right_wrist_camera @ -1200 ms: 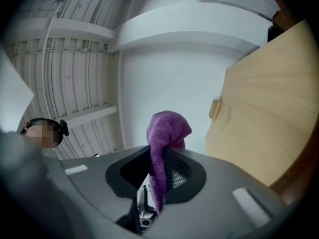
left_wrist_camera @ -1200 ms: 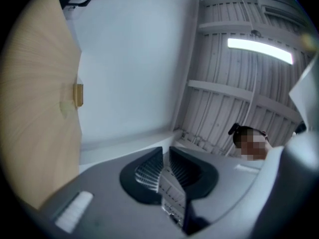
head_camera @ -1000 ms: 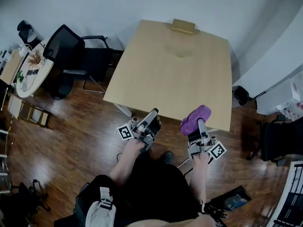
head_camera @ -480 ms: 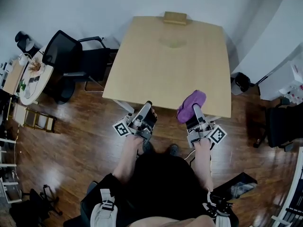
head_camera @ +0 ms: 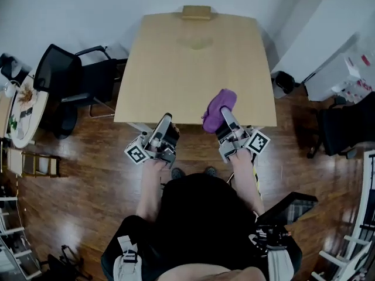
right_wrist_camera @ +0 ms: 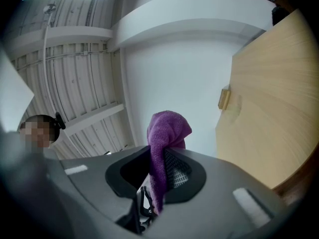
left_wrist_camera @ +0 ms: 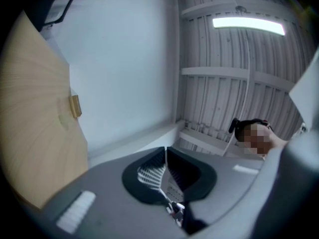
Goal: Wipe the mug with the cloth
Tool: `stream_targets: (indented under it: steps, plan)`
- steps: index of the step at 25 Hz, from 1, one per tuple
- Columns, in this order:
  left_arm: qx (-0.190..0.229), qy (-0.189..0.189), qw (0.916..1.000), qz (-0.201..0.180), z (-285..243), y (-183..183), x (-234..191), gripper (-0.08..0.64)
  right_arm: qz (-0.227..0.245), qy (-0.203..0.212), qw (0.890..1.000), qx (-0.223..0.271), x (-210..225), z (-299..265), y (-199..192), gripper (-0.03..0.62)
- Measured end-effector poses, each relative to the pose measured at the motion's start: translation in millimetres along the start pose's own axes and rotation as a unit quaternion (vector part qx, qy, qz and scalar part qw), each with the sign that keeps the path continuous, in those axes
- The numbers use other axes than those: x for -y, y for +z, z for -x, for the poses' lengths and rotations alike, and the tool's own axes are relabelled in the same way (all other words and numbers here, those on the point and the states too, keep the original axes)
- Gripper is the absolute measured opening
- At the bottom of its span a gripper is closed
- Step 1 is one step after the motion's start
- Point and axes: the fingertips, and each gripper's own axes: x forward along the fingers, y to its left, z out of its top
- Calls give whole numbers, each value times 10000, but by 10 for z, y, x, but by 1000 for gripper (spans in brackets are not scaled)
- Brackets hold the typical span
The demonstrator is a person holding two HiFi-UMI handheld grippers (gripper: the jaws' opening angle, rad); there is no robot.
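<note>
The purple cloth [head_camera: 220,107] was pinched in the right gripper [head_camera: 225,119]. Its long axis ran along the 2 jaws, and its bunched end poked past the tips toward the far side, above the near edge of the table [head_camera: 193,69]. To its left, the left gripper [head_camera: 164,123] had its jaws together with nothing between them. A small wooden block [head_camera: 196,12] sat at the table's far edge.

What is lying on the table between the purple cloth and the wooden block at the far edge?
Nothing: in the head view only bare tabletop stretches from the cloth to the block.
</note>
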Motion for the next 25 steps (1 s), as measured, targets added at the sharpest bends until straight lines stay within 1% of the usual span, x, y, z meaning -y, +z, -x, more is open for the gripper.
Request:
stream_targets:
  steps: [3, 7, 11, 14, 18, 25]
  plan:
    - [125, -32, 9999, -15, 11, 18, -26, 15, 3, -131, 9998, -126, 34, -52, -22, 61]
    - [146, -7, 9999, 81, 54, -44, -44, 15, 3, -302, 9995, -137, 67, 41, -54, 61]
    - [168, 101, 9997, 149, 81, -38, -98, 15, -164, -350, 9991, -160, 121, 32, -107, 61]
    - [106, 129, 9996, 241, 54, -113, -111, 15, -281, -405, 9988, -76, 128, 121, -108, 61]
    - [39, 107, 9997, 221, 22, -151, -61, 15, -238, -428, 9988, -66, 120, 163, -100, 61]
    - [170, 212, 9994, 206, 17, -131, -114, 15, -209, -427, 9986, -215, 146, 115, -60, 61]
